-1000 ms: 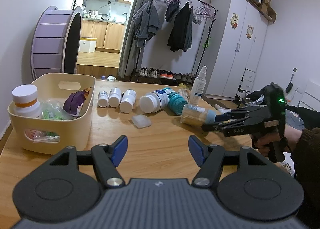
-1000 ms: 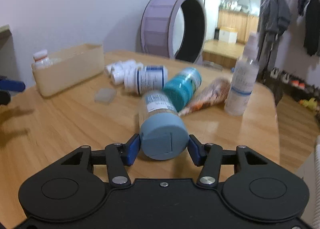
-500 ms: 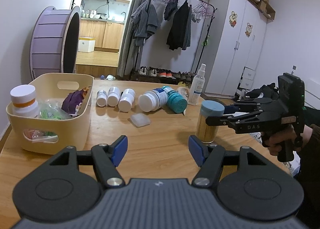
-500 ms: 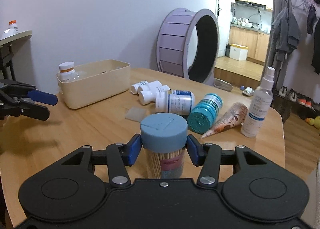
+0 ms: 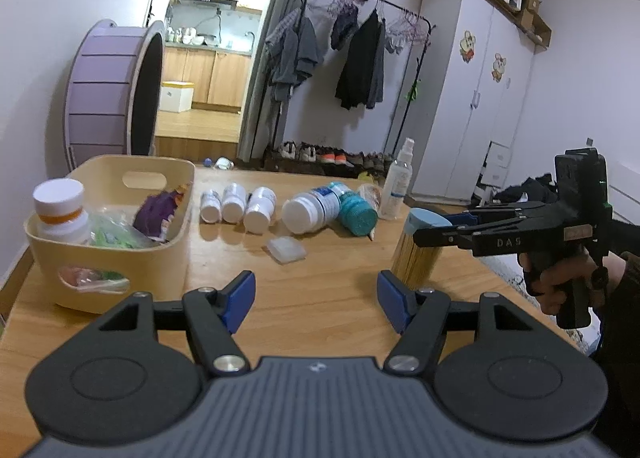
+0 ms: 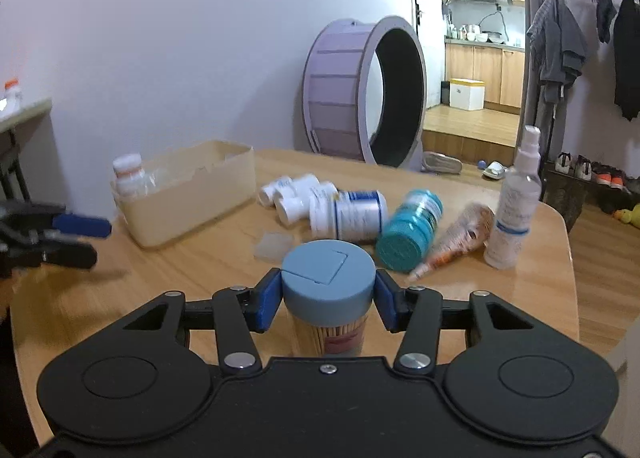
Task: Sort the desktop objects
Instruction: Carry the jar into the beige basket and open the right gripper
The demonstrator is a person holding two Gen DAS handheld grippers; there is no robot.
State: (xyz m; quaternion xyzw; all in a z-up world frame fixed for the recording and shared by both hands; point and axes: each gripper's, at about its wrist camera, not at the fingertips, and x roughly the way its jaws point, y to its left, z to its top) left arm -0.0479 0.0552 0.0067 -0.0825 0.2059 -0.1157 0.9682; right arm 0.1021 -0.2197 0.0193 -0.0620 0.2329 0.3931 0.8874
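Observation:
My right gripper (image 6: 328,302) is shut on the blue lid of a toothpick jar (image 6: 328,290) and holds it upright just above the wooden table (image 6: 200,270). In the left wrist view the jar (image 5: 418,254) hangs slightly tilted in the right gripper (image 5: 430,227). My left gripper (image 5: 316,298) is open and empty over the table's near side. A beige basket (image 5: 120,258) at the left holds an orange-banded bottle (image 5: 60,209) and snack packets. Three small white bottles (image 5: 236,203), a large white bottle (image 5: 312,207) and a teal bottle (image 5: 356,211) lie behind.
A small clear plastic box (image 5: 285,249) lies mid-table. A spray bottle (image 6: 514,201) stands at the far right edge beside a cone-shaped snack bag (image 6: 460,238). A purple wheel (image 6: 360,89) stands behind the table.
The right gripper turned the toothpick jar from lying to upright, lifted it, and has carried it toward the left gripper. The left gripper has stayed open and nearly still.

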